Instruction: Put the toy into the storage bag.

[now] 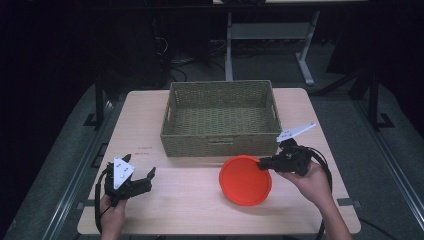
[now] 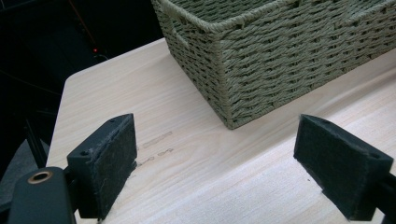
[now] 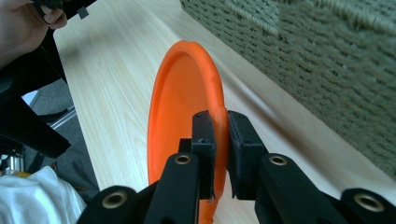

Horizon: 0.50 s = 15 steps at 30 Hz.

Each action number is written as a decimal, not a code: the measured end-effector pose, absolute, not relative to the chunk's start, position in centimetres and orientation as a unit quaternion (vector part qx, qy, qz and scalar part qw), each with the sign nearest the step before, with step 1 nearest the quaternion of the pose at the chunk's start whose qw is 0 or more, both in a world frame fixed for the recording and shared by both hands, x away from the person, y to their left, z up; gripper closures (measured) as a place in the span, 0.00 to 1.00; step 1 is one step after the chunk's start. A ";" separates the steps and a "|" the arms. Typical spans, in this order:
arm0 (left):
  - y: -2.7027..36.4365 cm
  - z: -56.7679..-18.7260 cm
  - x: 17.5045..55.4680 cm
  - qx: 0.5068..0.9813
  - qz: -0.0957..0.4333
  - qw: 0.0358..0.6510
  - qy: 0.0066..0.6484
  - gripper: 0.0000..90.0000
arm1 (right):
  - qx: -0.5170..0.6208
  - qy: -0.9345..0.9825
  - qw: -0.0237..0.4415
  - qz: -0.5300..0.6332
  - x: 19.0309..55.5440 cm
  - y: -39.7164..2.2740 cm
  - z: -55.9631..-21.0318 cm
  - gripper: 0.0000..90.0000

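Right gripper: clamped on the orange plate's rim, plate tilted beside the wicker basket
Left gripper: jaws wide apart, holding nothing

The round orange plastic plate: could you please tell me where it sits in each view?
High view: round orange plastic plate, lower centre-right, rim clamped by the right gripper.
Left gripper view: not in it.
Right gripper view: plate on edge at centre, between the jaws.
Shared landmark: the woven green basket.

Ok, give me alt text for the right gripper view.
The right gripper pinches the rim of an orange plate, holding it on edge over a light wooden table. A woven basket stands alongside.
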State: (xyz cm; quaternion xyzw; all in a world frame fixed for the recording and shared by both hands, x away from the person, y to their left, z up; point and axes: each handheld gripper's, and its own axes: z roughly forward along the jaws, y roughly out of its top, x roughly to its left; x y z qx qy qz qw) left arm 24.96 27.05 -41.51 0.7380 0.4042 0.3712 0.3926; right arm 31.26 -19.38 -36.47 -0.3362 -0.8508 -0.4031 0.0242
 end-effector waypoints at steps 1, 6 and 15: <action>27.0 -41.5 25.0 0.738 0.371 0.393 0.404 0.14 | -0.335 -0.852 0.023 -0.402 31.2 -19.4 -36.2 0.91; 27.0 -41.5 24.9 0.740 0.372 0.392 0.401 0.14 | -0.333 -0.855 0.013 -0.397 31.3 -19.5 -35.1 0.91; 26.8 -41.6 25.0 0.742 0.369 0.391 0.400 0.14 | -0.341 -0.852 0.009 -0.397 31.7 -19.6 -34.1 0.91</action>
